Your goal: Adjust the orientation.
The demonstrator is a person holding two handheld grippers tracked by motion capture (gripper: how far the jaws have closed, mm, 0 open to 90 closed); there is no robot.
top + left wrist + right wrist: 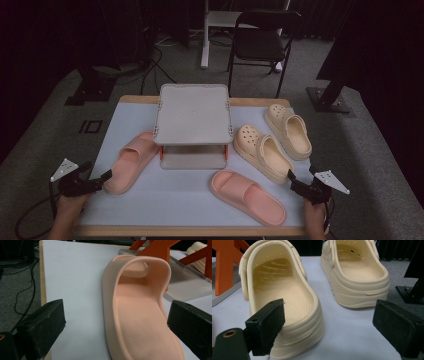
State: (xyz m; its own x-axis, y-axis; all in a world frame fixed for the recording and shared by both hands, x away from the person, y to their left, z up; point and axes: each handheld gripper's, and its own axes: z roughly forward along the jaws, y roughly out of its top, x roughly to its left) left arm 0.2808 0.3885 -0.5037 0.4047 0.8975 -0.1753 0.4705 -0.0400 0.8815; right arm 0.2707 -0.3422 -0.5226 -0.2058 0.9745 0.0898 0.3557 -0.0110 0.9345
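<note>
A pink slide (131,162) lies at the table's left, its heel toward my left gripper (98,173). In the left gripper view that slide (135,315) runs away between the two black jaws of my left gripper (116,315), which stand wide apart without pressing on it. At the right front edge my right gripper (301,173) is open behind the heel of the nearer cream clog (262,152). In the right gripper view this clog (284,297) sits just beyond the left jaw of my right gripper (329,315), and the second clog (357,272) stands farther back.
A grey two-level rack (193,112) with orange legs (155,250) stands in the middle of the table. A second pink slide (247,196) lies near the front edge. The second cream clog (288,131) is at the right rear. A black chair (260,40) stands beyond the table.
</note>
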